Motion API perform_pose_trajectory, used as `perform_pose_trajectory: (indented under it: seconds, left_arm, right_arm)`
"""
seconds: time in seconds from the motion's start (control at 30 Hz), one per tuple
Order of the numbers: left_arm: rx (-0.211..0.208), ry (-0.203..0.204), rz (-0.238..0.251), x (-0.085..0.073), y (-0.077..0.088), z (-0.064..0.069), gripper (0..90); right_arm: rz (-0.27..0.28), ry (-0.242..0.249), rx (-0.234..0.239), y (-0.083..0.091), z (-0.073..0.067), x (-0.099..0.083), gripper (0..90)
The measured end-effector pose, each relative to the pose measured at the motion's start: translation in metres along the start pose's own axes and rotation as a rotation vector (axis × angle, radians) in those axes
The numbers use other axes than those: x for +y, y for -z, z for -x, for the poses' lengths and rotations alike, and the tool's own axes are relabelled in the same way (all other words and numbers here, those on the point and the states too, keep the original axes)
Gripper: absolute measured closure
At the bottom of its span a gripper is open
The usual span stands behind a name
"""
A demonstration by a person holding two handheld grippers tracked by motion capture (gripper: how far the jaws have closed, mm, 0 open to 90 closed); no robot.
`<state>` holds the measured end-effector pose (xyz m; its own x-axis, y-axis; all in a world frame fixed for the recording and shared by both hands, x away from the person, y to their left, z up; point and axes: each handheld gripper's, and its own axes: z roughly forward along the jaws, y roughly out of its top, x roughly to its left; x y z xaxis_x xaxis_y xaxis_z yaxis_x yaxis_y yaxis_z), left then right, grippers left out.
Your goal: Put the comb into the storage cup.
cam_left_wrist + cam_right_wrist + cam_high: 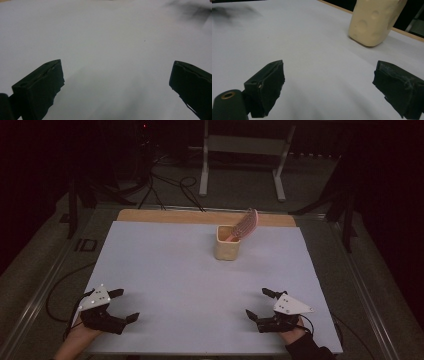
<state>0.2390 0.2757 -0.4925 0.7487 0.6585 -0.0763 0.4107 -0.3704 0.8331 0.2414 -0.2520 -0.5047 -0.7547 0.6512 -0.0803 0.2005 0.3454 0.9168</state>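
Note:
A cream holder cup [227, 242] stands upright on the white sheet [165, 270] near the table's far side, right of centre. A pink hairbrush [246, 225] leans out of it toward the upper right. My left gripper [126, 305] rests low at the near left corner, open, nothing between its jaws. My right gripper [256, 303] rests at the near right, open and empty too. In the right gripper view the cup [374, 21] stands ahead and to the right beyond the gripper [329, 82]. The left gripper [117, 82] faces bare white sheet [105, 37].
A wooden table edge [150, 215] shows behind the sheet. Beyond it on the dark floor stand a white frame [245, 150] and black cables [170, 185]. Dark stand legs [345, 210] sit at the right.

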Motion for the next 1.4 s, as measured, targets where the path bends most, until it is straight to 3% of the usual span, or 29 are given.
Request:
perform_pose_trajectory:
  seconds: [0.23,0.5,0.87,0.93,1.23,1.4]
  left_arm:
    - [0.056,0.014,-0.009,-0.013,-0.001,0.006,0.0]
    - [0.077,0.029,-0.003,-0.023,-0.003,0.017,0.0]
    - [0.184,0.053,0.031,-0.029,-0.004,0.01,0.0]
    - [0.207,0.038,0.023,-0.029,-0.004,0.01,0.0]
    - [0.264,0.06,0.041,-0.03,-0.002,0.009,0.0]
    - [0.273,0.057,0.05,-0.03,-0.001,0.009,0.0]
  right_arm:
    - [0.001,0.004,0.002,0.0,0.0,0.0,9.5]
    - [0.002,0.005,0.006,0.0,0.001,0.0,9.6]
    - [0.0,0.007,0.005,0.0,0.0,0.0,9.6]
    - [-0.002,0.006,0.009,0.0,0.0,-0.001,9.6]
    - [-0.003,0.004,0.01,-0.001,0.0,-0.001,9.6]
    - [-0.004,0.004,0.01,-0.001,0.0,-0.001,9.6]
